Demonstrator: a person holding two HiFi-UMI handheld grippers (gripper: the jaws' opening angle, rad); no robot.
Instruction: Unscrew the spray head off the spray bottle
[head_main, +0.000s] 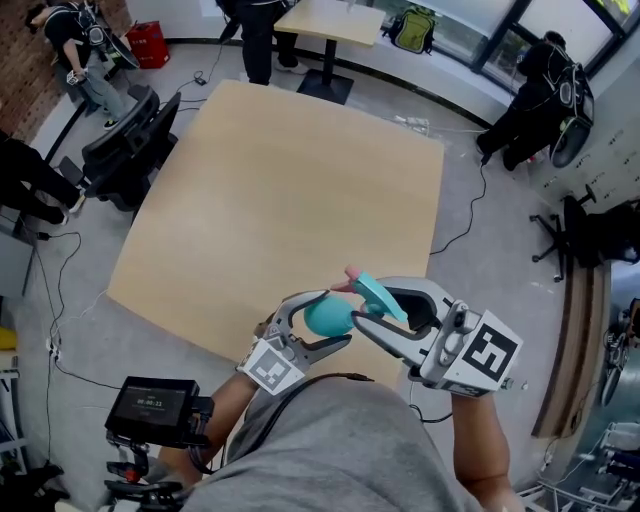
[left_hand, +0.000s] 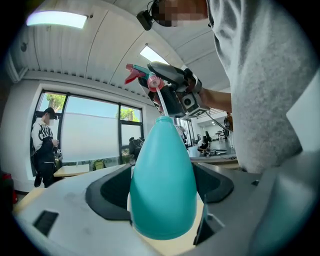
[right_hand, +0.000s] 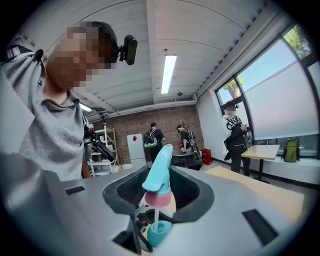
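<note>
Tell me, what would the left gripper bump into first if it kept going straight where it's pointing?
The left gripper already grips the teal bottle. Straight past the bottle's neck, it would probably first meet the spray head held in the right gripper, though the depth is unclear.
</note>
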